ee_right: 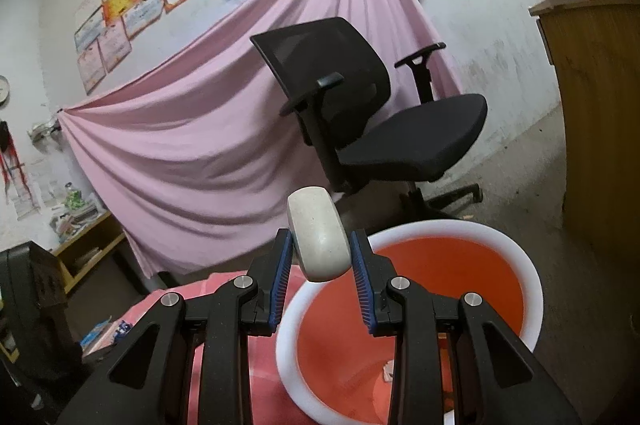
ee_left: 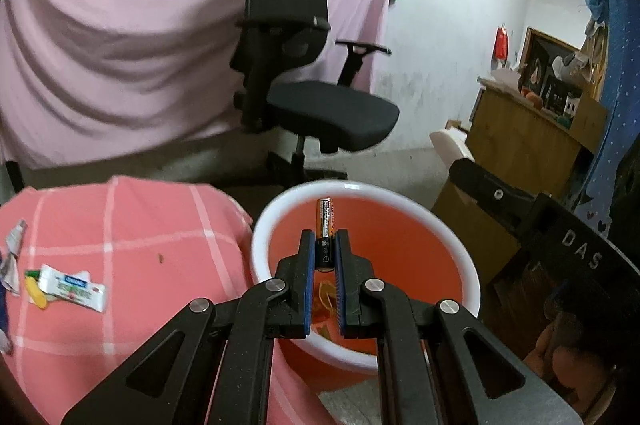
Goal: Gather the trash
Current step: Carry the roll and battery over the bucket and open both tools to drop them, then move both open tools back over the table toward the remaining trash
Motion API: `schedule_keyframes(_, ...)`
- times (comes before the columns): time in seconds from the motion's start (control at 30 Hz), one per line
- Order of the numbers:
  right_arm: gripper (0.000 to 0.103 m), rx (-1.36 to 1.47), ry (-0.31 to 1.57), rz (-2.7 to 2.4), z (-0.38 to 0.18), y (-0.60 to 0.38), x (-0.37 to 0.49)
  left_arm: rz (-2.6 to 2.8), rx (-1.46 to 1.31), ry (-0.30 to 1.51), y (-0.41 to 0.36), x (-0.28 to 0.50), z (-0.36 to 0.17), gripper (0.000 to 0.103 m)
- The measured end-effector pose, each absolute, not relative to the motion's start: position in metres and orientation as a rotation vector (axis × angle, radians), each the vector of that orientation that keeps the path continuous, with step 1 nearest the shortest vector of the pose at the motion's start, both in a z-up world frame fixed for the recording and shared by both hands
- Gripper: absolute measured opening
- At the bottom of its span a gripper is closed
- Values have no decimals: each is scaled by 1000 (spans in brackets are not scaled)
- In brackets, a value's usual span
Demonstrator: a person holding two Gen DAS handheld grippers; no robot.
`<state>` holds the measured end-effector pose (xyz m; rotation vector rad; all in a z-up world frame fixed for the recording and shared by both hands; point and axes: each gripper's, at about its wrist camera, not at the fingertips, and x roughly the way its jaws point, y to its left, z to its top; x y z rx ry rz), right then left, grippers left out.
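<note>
In the left wrist view, the left gripper (ee_left: 324,252) is closed on an AA battery (ee_left: 325,235), which stands upright between the blue pads, above the opening of the red bin with a white rim (ee_left: 460,245). The pads hold only the lower part of the battery, so it can tip or slip sideways if the grip loosens unevenly; it is over the bin, so a fall would probably still land inside. The battery is black and orange-gold with small print. On the pink checked cloth (ee_left: 132,245) beside the bin lie a white sachet (ee_left: 74,287) and other wrappers, not yet collected. In the right wrist view, the right gripper (ee_right: 320,253) is closed on a grey-white rounded object (ee_right: 318,239), smooth like a pebble or soap; what it is cannot be told. It hangs over the near-left rim (ee_right: 286,325), so a release here risks that it strikes the rim and bounces out.
</note>
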<state>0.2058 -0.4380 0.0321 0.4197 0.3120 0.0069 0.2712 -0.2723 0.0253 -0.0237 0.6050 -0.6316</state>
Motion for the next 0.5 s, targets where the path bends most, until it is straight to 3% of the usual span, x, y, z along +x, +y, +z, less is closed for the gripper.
schedule_keyframes(0.4,28,457,389,-24,21,-449,213,-638,10,686,-282,277,9,7)
schedule_keyframes(0.5,28,464,398,-20,20,-449,214,-634,28,705,-285,279,6,15)
